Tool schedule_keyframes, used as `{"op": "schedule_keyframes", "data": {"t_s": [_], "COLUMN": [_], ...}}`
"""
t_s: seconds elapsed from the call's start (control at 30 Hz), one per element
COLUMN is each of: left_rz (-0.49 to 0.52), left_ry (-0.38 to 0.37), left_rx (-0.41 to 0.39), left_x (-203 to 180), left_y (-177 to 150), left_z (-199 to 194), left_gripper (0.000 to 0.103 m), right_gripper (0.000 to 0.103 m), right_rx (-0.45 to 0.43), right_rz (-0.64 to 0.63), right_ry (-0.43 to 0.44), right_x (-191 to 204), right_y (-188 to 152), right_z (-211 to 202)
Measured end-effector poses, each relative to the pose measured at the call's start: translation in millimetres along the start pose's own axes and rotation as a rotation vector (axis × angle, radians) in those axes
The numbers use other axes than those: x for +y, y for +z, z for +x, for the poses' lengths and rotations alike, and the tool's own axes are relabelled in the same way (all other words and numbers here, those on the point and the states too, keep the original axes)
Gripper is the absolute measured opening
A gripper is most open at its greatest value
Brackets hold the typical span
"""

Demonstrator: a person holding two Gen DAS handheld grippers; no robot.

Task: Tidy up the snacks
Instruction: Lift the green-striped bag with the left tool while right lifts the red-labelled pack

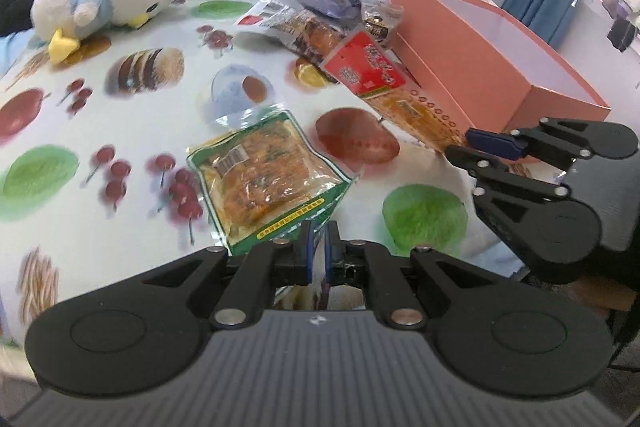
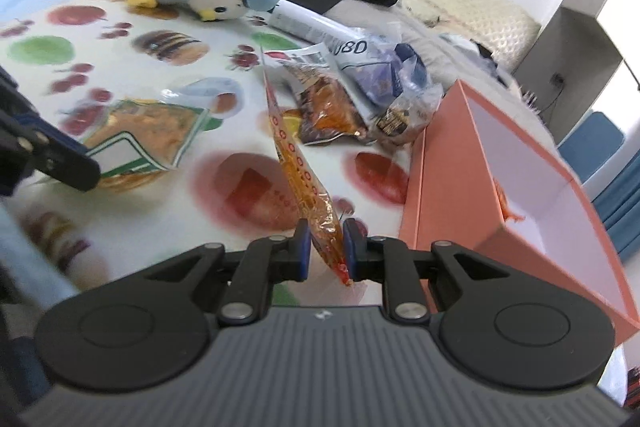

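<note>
Snacks: right tongs (image 2: 325,247) pinch the red packet (image 2: 298,163) by its end, just left of the box (image 2: 448,171); left tongs (image 1: 318,251) grip the green packet's (image 1: 264,179) corner. Lift each clear of the cloth, then lower flat into the box.

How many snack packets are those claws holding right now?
2: the left claw grips the green-edged packet; the right claw pinches the long red packet. More lie piled beside the pink box.
</note>
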State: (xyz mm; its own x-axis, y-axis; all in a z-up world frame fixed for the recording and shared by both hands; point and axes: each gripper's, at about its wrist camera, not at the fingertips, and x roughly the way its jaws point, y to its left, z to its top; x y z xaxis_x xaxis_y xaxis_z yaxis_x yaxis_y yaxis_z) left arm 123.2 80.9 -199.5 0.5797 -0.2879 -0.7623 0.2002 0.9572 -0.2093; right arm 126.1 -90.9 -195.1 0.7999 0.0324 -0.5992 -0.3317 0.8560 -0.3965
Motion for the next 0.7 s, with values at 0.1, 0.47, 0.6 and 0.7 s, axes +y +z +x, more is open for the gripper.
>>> {"op": "schedule_keyframes", "data": {"t_s": [0.1,0.47,0.6,0.7], "left_rz": [-0.017,-0.244,-0.285,-0.281], "left_ry": [0.017,0.084,0.111,0.15], "left_rx": [-0.008,-0.098,-0.138,-0.13], "left_x": [-0.2,6.2,12.7,20.5], "left_y": [-8.8,-26.0,-14.8,-0.6], "left_z": [-9.3,-31.2,-29.3,-16.3], "left_gripper": [0.007,0.086,0.091,0.091], "right_gripper": [0.02,0.065,0.076,0.076], "right_rx": [0.011,0.071,0.057,0.078], "right_rz": [0.018,0.124,0.152,0.14], "right_ry": [0.049,0.306,0.376,0.377], "right_x": [-1.7,-10.8,-22.3,-27.7], "right_y": [-4.4,-2.0,-0.2,-0.4], "right_z": [-11.1,-16.7,-11.9,0.9]}}
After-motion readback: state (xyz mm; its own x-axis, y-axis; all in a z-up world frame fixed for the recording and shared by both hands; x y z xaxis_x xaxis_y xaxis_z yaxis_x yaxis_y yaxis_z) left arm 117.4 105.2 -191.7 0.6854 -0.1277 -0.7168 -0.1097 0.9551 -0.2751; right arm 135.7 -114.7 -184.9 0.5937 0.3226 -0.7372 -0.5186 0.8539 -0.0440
